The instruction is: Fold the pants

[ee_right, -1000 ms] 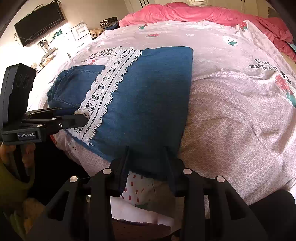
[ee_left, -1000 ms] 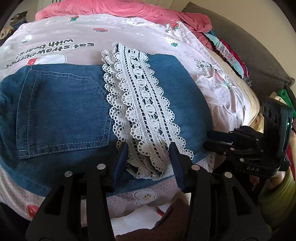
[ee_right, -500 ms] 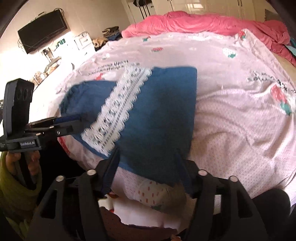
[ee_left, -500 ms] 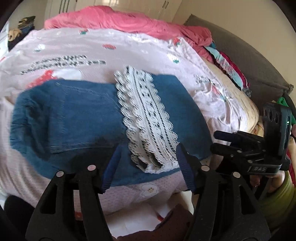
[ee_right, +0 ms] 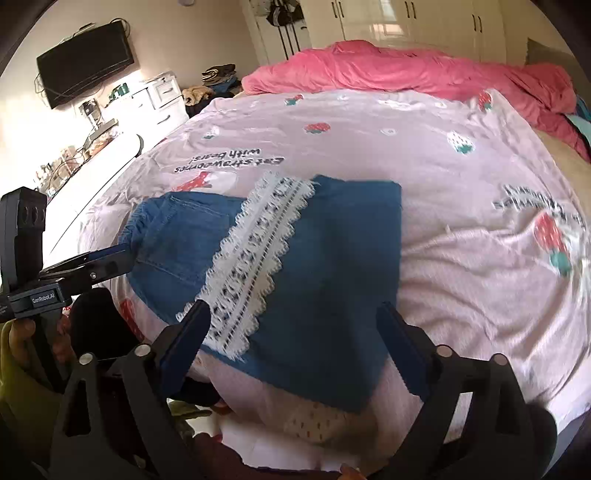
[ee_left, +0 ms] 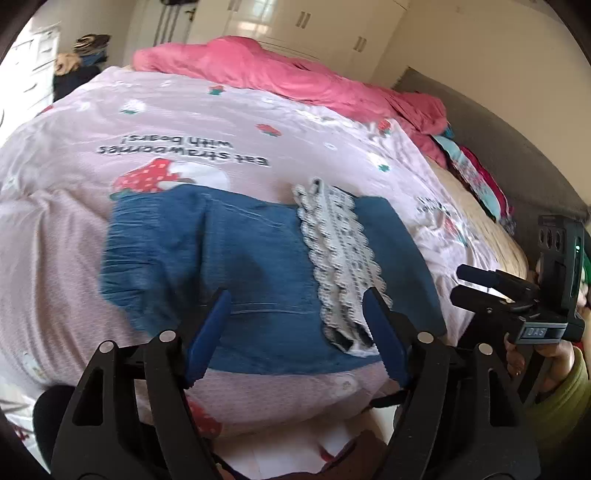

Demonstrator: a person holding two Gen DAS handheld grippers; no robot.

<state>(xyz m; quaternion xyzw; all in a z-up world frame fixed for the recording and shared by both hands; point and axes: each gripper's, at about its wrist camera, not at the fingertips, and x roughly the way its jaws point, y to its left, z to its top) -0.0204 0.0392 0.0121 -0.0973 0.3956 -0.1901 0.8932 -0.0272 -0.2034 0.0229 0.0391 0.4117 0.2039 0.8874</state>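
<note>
Folded pants (ee_right: 332,266) lie flat, apparently clear of both spread grippers.

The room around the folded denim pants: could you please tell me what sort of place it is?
Most likely a home bedroom: a bed with a pink strawberry-print sheet, a crumpled pink duvet, white wardrobe doors and a black wall-mounted television.

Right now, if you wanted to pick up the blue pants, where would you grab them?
Probably the near edge of the folded pants, coming in low from the bed's front. That edge faces both open grippers, left and right; grip either side of the white lace strip so the fold holds.
</note>
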